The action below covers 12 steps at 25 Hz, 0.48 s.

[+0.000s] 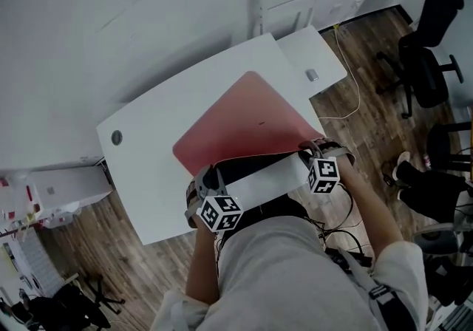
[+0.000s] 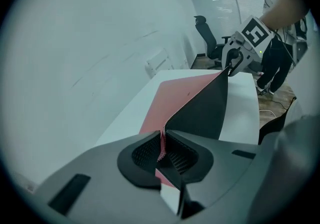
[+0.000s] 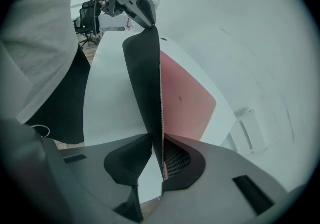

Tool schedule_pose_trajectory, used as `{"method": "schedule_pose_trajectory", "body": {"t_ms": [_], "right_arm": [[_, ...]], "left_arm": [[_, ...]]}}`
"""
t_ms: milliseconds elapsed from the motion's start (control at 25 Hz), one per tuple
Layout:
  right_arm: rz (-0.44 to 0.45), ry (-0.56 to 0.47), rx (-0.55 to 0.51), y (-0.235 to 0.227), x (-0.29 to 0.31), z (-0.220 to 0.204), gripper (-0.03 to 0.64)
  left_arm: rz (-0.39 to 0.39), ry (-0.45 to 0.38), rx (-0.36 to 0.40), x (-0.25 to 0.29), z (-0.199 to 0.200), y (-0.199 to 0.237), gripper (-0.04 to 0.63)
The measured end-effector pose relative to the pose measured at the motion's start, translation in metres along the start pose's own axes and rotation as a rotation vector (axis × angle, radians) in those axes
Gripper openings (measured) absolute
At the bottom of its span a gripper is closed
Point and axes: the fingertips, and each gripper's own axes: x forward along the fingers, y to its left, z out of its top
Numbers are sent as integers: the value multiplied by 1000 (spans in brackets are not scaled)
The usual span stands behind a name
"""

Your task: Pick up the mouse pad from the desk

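Head view: the pink mouse pad [image 1: 251, 119] lies on the white desk [image 1: 148, 137], its near edge lifted and showing a black underside. It looks thin, light and floppy, likely to sag. The left gripper [image 2: 162, 150] and right gripper [image 3: 161, 155] each clamp a near corner, which are sensible holds.

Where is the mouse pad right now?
In the head view the mouse pad lies on the white desk, its near edge lifted between left gripper and right gripper.
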Motion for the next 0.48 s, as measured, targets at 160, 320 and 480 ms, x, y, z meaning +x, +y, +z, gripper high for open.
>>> {"method": "schedule_pose_trajectory", "body": {"t_ms": [160,320,480], "right_arm": [[20,-11,-31,-7,-3,9,63],[-9,-52,29,-25,-15,23,55],[-48,-101,148,-47,-28,39,52]], "left_arm": [[10,10,-10,5,-7,4,40],[38,2,-52,3,-7,15,40],[74,-24,-102,1,1,35,40]]}}
